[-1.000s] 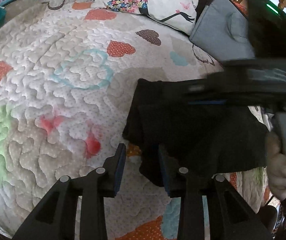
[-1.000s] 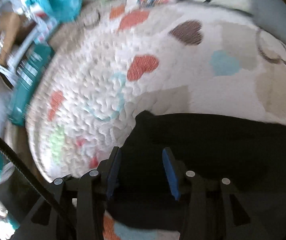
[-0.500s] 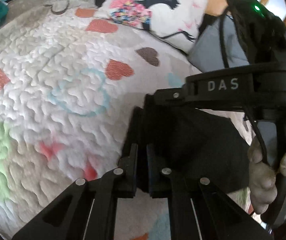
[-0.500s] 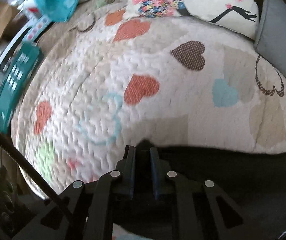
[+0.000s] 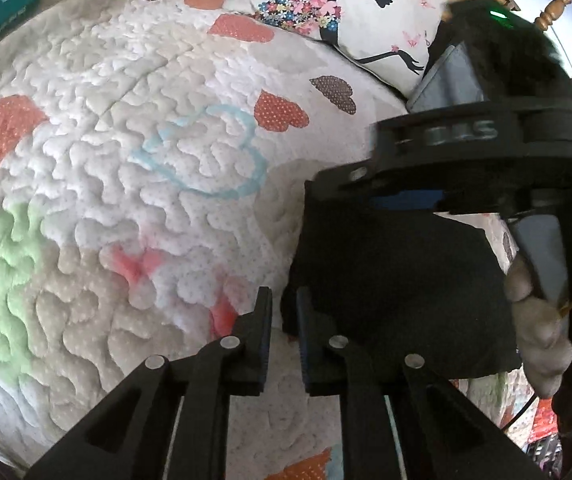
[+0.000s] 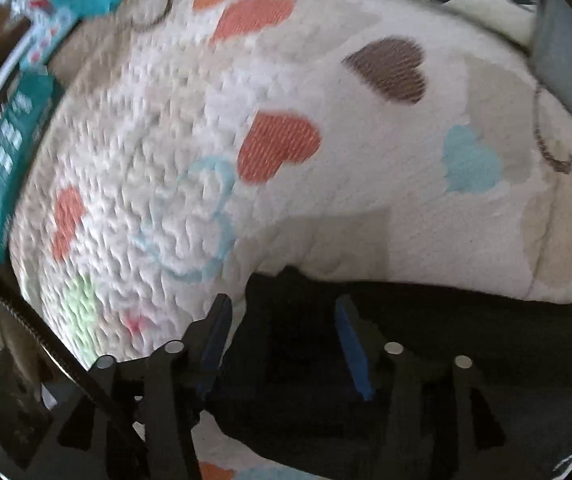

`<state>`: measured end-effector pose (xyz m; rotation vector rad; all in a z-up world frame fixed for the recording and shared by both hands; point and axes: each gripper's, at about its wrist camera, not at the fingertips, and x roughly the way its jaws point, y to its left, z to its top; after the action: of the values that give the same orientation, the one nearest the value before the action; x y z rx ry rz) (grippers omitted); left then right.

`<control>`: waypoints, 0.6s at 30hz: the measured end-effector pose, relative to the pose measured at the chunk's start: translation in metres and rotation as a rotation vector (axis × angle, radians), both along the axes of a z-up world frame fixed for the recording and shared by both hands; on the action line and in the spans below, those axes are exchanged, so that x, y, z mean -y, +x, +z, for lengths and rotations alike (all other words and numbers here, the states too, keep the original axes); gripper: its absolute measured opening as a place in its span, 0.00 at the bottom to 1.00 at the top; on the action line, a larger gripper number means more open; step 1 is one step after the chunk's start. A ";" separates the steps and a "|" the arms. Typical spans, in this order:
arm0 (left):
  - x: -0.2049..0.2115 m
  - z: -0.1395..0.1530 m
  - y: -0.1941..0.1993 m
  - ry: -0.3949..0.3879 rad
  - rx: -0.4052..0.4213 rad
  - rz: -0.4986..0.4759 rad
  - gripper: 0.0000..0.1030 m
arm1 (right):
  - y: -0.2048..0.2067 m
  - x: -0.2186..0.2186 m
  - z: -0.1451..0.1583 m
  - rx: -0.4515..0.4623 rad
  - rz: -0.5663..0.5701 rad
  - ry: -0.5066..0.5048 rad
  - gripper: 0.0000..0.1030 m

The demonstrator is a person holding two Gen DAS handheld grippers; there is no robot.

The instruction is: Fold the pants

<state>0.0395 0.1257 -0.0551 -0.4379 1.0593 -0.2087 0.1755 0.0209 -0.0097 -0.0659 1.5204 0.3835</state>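
The black pants lie folded on the heart-patterned quilt. My left gripper is at their near left corner. Its jaws are opening, a narrow gap apart, with the corner's tip between them and quilt showing through below. My right gripper points steeply down over the left end of the pants. Its jaws are opening, spread wide, and the blue pads stand off the cloth lying between them. In the left wrist view the right gripper's black body hangs over the far edge, held by a hand.
A pillow printed with a flowered silhouette and a grey cushion lie beyond the pants. Teal boxes sit off the quilt's left edge. Wooden chair spindles stand at the far right. Bare quilt spreads left of the pants.
Half a second ago both grippers were shut on the left edge of the pants. Now the right jaws have spread wide, and the left jaws have parted slightly.
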 end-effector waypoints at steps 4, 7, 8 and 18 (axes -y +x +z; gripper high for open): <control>-0.004 0.005 -0.011 -0.008 0.026 0.008 0.26 | 0.004 -0.022 -0.022 -0.017 0.027 -0.131 0.73; -0.005 0.006 -0.016 -0.030 0.039 0.007 0.37 | 0.002 -0.033 -0.027 0.013 0.069 -0.242 0.51; -0.004 0.006 -0.016 -0.035 0.041 0.004 0.38 | 0.001 -0.034 -0.025 0.025 0.081 -0.263 0.45; 0.048 0.000 0.007 0.011 0.042 -0.087 0.13 | -0.001 -0.005 -0.005 0.045 0.071 -0.181 0.23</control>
<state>0.0461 0.0774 -0.0550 -0.3764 1.0386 -0.2882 0.1743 0.0256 -0.0145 -0.2699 1.5085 0.2983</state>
